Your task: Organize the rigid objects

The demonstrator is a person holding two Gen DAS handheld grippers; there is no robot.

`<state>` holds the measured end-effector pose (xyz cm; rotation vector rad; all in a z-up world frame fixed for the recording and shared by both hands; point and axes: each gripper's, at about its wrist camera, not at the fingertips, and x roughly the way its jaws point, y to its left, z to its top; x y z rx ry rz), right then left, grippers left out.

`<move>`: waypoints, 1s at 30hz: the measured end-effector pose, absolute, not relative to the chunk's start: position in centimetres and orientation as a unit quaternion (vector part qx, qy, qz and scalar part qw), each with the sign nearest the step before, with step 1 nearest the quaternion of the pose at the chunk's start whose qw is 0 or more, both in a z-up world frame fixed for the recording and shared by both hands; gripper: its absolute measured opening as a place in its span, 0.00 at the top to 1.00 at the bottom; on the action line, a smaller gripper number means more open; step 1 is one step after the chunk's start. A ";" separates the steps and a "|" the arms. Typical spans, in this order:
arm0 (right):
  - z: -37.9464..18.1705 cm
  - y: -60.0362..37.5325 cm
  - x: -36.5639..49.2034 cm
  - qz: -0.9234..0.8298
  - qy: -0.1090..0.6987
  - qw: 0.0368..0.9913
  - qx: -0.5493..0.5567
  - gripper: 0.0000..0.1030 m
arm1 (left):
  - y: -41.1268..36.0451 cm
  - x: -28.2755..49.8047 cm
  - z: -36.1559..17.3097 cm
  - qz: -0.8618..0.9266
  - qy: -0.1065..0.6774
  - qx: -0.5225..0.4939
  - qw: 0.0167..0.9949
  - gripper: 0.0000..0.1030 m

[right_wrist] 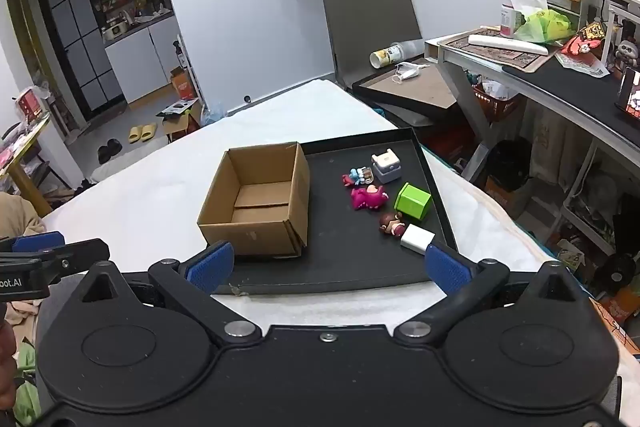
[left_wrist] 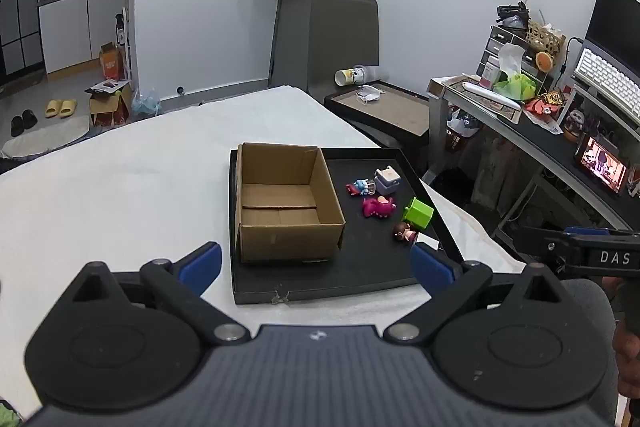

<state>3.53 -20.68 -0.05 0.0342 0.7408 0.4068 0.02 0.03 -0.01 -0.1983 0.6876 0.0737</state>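
A black tray (left_wrist: 352, 279) (right_wrist: 344, 267) lies on the white table. On its left part stands an open, empty cardboard box (left_wrist: 286, 203) (right_wrist: 256, 203). To the right of the box lie small toys: a grey-white cube (left_wrist: 387, 181) (right_wrist: 386, 167), a blue-red figure (left_wrist: 359, 187) (right_wrist: 356, 177), a magenta dinosaur (left_wrist: 378, 207) (right_wrist: 368, 198), a green cube (left_wrist: 418, 214) (right_wrist: 413, 201), a brown-haired doll (left_wrist: 404, 231) (right_wrist: 392, 223) and a white block (right_wrist: 417, 239). My left gripper (left_wrist: 316, 263) and right gripper (right_wrist: 328, 263) hang open over the tray's near edge, with nothing held.
The white-covered table (left_wrist: 120, 195) (right_wrist: 160, 195) spreads to the left of the tray. A cluttered desk (left_wrist: 520, 115) (right_wrist: 540, 67) stands close on the right. Behind the table are a grey chair (left_wrist: 344, 39) and a second tray with a mask (left_wrist: 384, 103).
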 end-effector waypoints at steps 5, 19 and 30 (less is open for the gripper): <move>-0.4 -20.8 3.3 0.199 0.357 0.913 0.021 0.00 | -0.4 -0.2 0.0 0.041 0.329 -0.089 0.939 0.03; 0.3 -21.5 2.9 0.188 0.356 0.915 0.019 0.00 | -1.0 -0.9 0.6 0.030 0.335 -0.089 0.937 0.03; 0.4 -21.7 2.4 0.185 0.350 0.918 0.015 0.00 | -1.0 -1.2 1.0 0.030 0.335 -0.087 0.938 0.03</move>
